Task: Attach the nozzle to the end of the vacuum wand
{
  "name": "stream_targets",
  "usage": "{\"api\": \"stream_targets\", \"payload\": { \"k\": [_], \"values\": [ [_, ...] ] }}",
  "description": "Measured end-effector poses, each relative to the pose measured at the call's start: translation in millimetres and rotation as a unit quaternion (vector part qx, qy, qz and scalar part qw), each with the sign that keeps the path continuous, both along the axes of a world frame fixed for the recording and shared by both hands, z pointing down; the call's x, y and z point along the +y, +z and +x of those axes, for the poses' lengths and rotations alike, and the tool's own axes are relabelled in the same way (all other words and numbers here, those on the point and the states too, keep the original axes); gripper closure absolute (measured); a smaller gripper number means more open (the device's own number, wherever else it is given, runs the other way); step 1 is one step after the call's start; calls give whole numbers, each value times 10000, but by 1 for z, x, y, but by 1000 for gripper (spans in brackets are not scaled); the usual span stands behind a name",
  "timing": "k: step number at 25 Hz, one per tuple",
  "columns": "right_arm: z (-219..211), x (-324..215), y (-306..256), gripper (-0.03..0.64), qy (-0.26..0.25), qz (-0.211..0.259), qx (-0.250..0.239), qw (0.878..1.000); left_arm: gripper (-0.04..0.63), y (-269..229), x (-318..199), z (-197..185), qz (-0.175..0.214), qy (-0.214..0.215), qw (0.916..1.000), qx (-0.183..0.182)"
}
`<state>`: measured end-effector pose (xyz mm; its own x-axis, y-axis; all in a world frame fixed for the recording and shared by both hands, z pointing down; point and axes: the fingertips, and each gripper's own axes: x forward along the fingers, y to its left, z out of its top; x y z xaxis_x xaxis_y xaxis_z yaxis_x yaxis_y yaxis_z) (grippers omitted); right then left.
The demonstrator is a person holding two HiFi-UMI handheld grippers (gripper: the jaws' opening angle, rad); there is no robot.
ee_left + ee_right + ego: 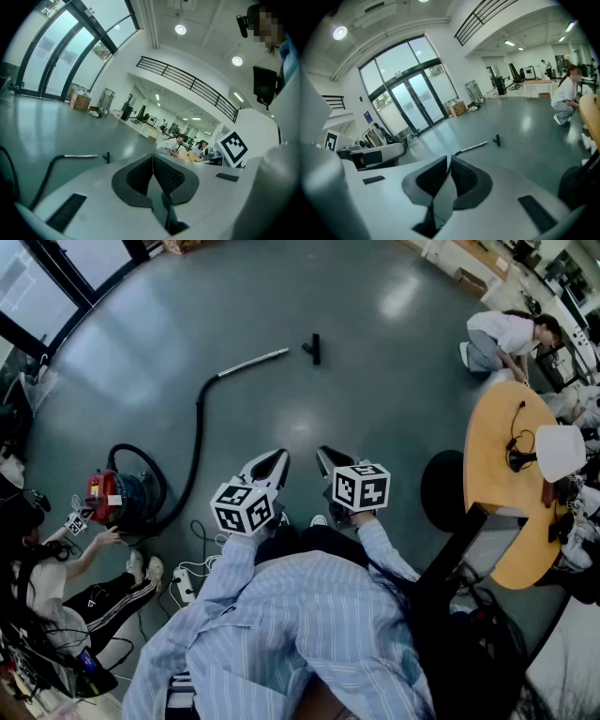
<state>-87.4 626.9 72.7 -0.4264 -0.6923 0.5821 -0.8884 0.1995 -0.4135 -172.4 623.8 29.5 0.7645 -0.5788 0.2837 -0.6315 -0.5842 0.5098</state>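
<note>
Upper centre of the head view: the small black T-shaped plastic nozzle (314, 349) lies on the grey-green floor (394, 409), just beside the tip of the silver metal vacuum wand (255, 361) but apart from it. The wand's black hose (197, 427) curves down to the red canister vacuum (112, 498) at left. We hold both tools low in the frame, well apart from these parts. Jaws of the left tool (278, 457) are pressed together on nothing; the right tool (323, 456) is likewise closed and empty. We judge the task not begun: nozzle to be picked up, wand steadied, the two joined.
</note>
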Motion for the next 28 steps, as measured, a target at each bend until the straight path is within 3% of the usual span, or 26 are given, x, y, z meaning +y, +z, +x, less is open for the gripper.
{"api": "stream_targets", "payload": {
  "k": [13,28],
  "values": [
    [16,10,-5,584,87,202,10,9998,588,-1,8,15,60,106,9999,-21],
    [-7,17,-1,583,250,251,-341,9988,588,5,17,-12,-38,111,9999,62]
  ]
}}
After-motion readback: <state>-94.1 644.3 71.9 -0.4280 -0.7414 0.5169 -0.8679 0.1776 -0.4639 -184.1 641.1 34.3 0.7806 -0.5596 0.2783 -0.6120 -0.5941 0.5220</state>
